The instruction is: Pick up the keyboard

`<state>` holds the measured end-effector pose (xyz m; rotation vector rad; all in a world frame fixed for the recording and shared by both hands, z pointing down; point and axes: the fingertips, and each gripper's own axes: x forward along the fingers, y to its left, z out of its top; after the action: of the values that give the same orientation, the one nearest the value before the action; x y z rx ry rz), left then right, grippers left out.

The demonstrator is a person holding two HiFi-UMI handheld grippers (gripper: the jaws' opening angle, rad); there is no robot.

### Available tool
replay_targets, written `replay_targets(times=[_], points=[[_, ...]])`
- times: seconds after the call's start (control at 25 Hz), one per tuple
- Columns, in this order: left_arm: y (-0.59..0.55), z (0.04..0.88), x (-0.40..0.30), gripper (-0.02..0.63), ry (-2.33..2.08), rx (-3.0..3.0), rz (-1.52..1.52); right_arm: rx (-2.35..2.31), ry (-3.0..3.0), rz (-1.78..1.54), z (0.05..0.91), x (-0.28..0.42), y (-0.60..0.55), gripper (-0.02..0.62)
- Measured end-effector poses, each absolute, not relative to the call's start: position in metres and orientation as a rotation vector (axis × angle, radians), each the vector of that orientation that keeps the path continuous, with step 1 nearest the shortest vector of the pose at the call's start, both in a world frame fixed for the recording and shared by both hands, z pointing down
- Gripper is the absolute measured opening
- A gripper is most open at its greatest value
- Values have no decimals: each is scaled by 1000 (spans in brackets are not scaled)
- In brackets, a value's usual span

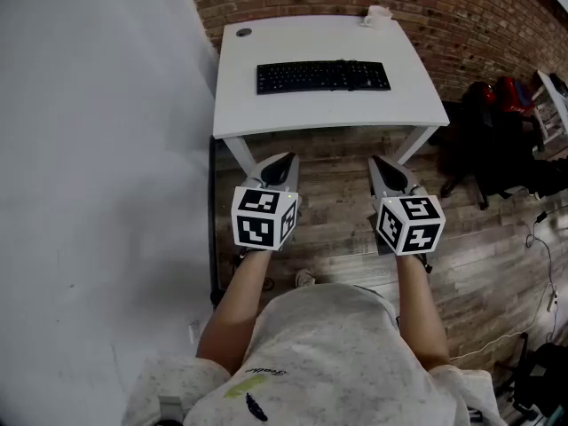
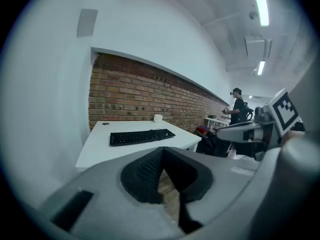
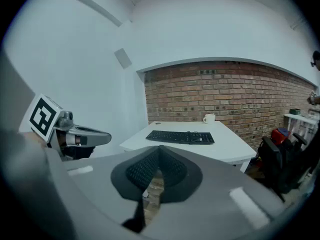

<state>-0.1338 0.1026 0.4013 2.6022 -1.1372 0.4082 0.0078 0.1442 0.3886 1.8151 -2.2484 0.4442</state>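
Note:
A black keyboard (image 1: 323, 76) lies flat across the middle of a white table (image 1: 266, 114) that stands against a brick wall. The left gripper view shows the keyboard (image 2: 141, 136) ahead, and the right gripper view shows it (image 3: 180, 137) too. My left gripper (image 1: 280, 163) hangs in front of the table's near edge, over the wooden floor, its jaws shut on nothing. My right gripper (image 1: 382, 165) is level with it on the right, also shut and empty. Both are well short of the keyboard.
A white cup (image 1: 376, 14) stands at the table's far right corner and a small dark disc (image 1: 243, 33) at its far left. A white wall runs along the left. Dark bags and a chair (image 1: 497, 140) crowd the floor to the right. A person (image 2: 237, 106) stands far off.

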Motion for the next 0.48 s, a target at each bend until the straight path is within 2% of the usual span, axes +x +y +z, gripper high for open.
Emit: replay_targets(times=[0.48], points=[[82, 406, -143, -14, -1144, 2591, 395, 1822, -2236, 483, 398, 2, 126, 9]])
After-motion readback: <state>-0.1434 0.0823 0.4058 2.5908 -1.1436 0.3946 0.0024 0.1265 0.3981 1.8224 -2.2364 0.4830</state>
